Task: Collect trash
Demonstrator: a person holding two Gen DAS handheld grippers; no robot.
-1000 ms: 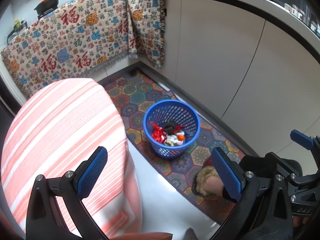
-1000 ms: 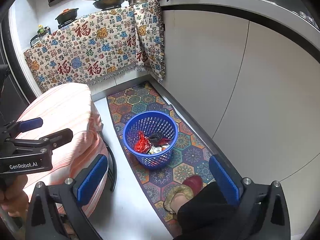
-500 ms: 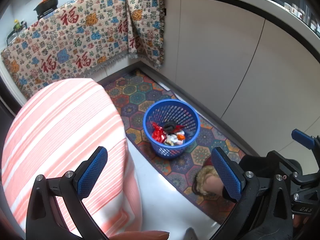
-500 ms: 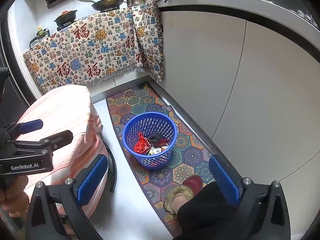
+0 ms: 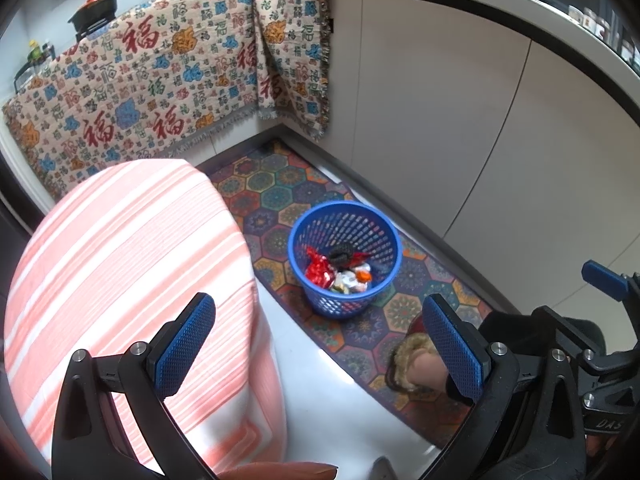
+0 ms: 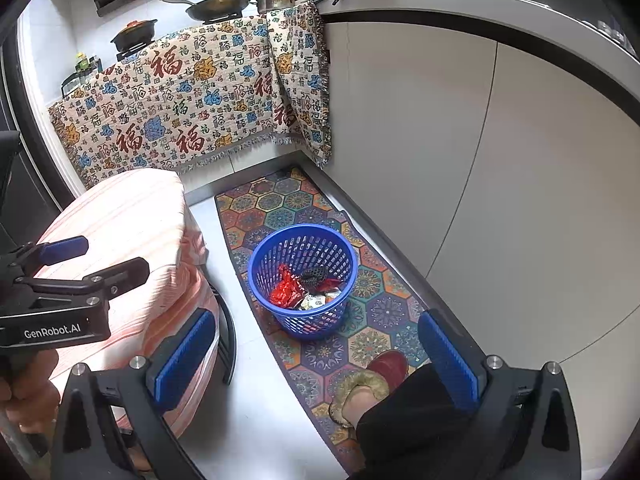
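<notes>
Now upright basket (image 5: 345, 258), mouth upward

The basket (image 5: 344, 258) stands on the mat (image 5: 280, 192) along the cabinet foot, wrappers (image 5: 340, 274) inside it. The cloth-covered surface (image 5: 120, 264) is left of it; a slippered foot (image 6: 368, 384) rests on the mat's near end.

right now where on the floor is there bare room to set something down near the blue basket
Bare pale floor strip between the pink striped cloth-covered table and the patterned hexagon rug. The rug beyond the blue plastic mesh basket is free too. The near rug is crowded by a red slipper.
</notes>
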